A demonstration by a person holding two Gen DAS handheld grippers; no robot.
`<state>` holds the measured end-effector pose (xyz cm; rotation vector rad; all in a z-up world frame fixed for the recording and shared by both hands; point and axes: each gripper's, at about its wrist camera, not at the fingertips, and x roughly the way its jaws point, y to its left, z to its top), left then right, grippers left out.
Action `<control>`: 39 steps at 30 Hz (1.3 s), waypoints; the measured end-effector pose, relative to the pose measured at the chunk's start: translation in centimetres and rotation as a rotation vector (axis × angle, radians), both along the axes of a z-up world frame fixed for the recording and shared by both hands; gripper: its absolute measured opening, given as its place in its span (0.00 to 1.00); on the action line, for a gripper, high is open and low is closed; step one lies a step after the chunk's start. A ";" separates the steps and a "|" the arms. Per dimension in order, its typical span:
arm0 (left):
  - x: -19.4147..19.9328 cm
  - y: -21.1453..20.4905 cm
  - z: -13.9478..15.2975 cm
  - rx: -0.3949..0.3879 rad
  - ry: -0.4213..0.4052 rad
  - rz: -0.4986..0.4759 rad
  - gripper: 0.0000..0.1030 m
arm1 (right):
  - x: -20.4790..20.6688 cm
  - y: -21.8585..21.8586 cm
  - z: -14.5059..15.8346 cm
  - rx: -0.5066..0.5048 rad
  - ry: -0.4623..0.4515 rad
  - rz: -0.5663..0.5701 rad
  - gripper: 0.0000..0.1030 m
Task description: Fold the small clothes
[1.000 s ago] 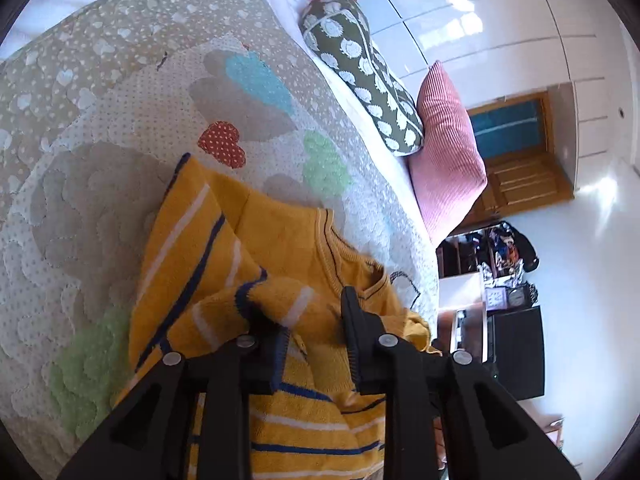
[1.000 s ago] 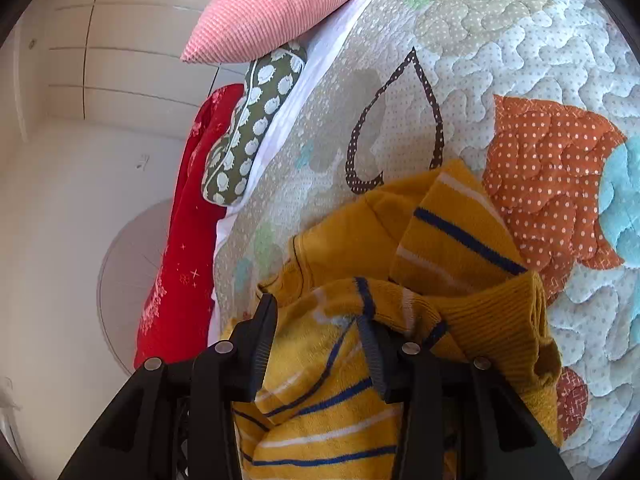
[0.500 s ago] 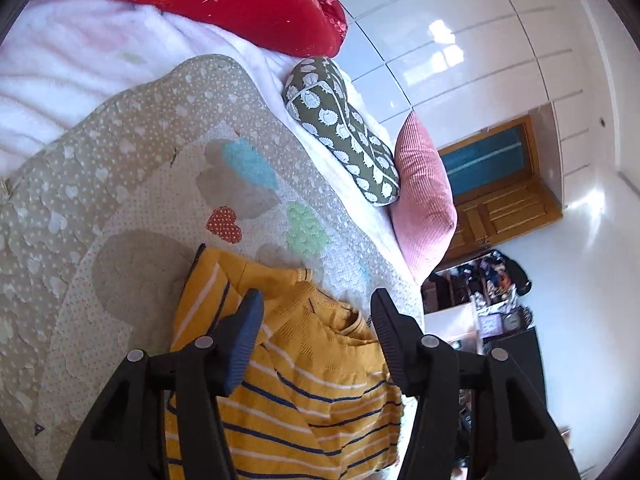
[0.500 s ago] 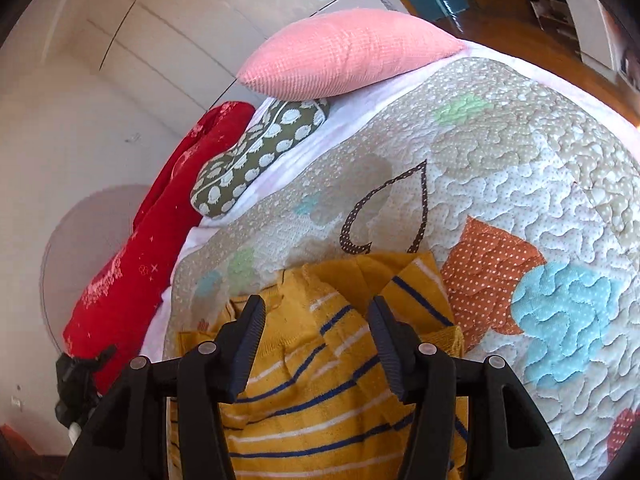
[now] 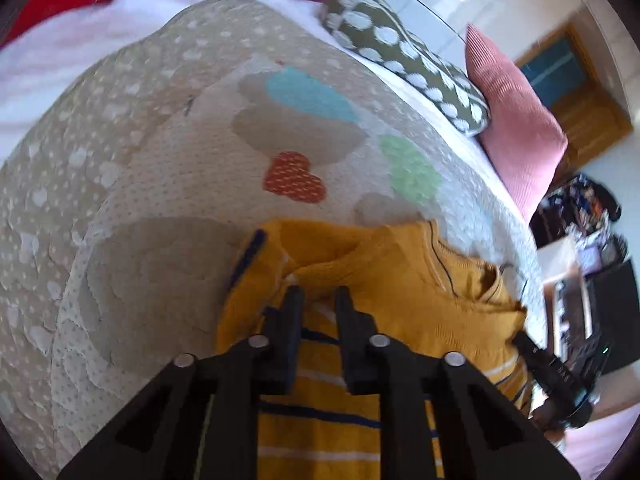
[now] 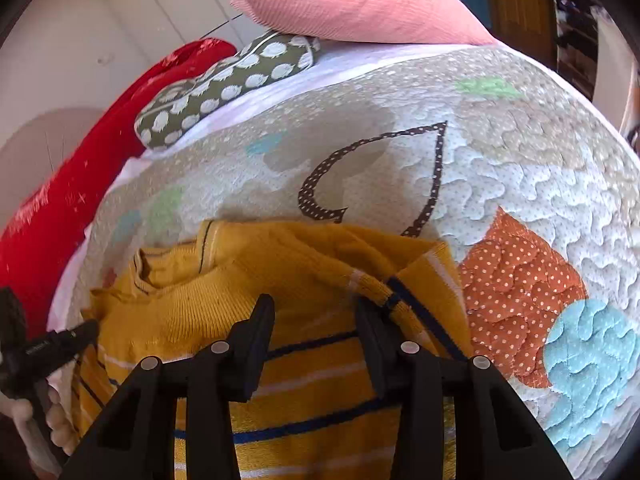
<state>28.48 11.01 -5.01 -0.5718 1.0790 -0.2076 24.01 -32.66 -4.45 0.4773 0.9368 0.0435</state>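
Observation:
A small mustard-yellow sweater (image 5: 400, 288) with navy and white stripes lies on a quilted bedspread (image 5: 160, 160), its sleeves folded in over the chest. My left gripper (image 5: 318, 294) is low over its left shoulder, jaws narrowed around a raised fold of the knit. My right gripper (image 6: 314, 308) hovers over the sweater (image 6: 280, 280) near its right sleeve (image 6: 420, 292), jaws open and empty. Each gripper shows at the edge of the other's view.
A green spotted cushion (image 5: 400, 52), a pink cushion (image 5: 516, 128) and a red pillow (image 6: 60, 200) lie along the head of the bed. The quilt (image 6: 520, 160) spreads around the sweater. A wooden door and dark furniture stand beyond the bed.
Both grippers let go of the folded sleeves and lifted away, open. They have come back down; the left jaws have narrowed onto a fold at the shoulder, the right stays open.

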 end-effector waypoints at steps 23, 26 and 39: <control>-13.9 1.8 0.4 0.159 -0.013 -0.041 0.39 | -15.5 -3.0 1.5 -0.011 0.008 -0.084 0.41; -15.4 2.7 1.8 0.189 -0.019 -0.003 0.39 | -17.4 -5.0 -0.1 0.014 0.014 -0.148 0.36; -18.6 4.7 2.0 -0.027 -0.001 -0.052 0.54 | -30.7 -5.6 1.4 0.056 -0.010 -0.199 0.40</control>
